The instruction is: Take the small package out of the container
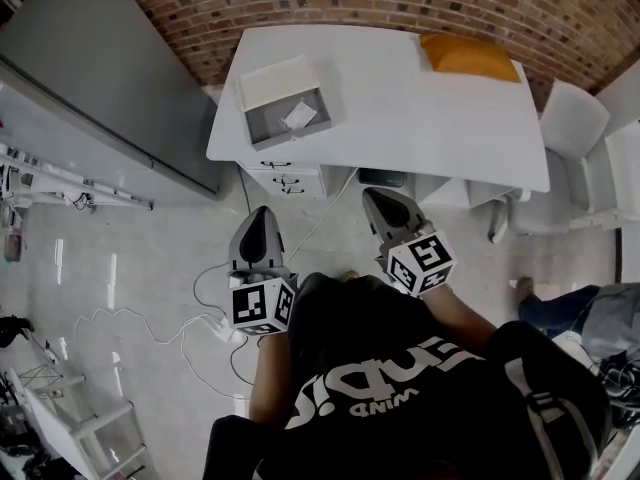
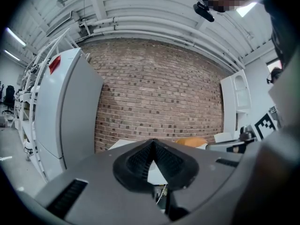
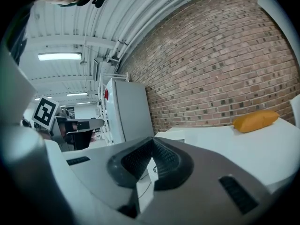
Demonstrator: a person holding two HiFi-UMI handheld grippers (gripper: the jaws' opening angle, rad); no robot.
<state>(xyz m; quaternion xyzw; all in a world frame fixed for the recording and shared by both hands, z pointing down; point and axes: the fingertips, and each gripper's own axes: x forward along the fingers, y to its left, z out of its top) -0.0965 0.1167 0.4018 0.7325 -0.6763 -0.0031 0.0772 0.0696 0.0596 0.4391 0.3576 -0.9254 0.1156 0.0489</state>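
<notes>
A grey open-topped container (image 1: 262, 128) with a pale lid folded back stands at the left end of a white table (image 1: 400, 118). A small white package (image 1: 299, 116) lies inside it. Both grippers are held out over the floor, short of the table's front edge and apart from the container. My left gripper (image 1: 259, 214) points toward the table's left part; its jaws meet at the tip (image 2: 152, 142) with nothing between them. My right gripper (image 1: 374, 195) is further right, its jaws also together and empty (image 3: 151, 139).
An orange pouch (image 1: 468, 56) lies at the table's far right corner (image 3: 257, 120). A tall grey cabinet (image 1: 100, 88) stands left of the table, a drawer unit (image 1: 285, 180) under it, a white chair (image 1: 572, 118) to the right. Cables and a power strip (image 1: 215, 328) cross the floor.
</notes>
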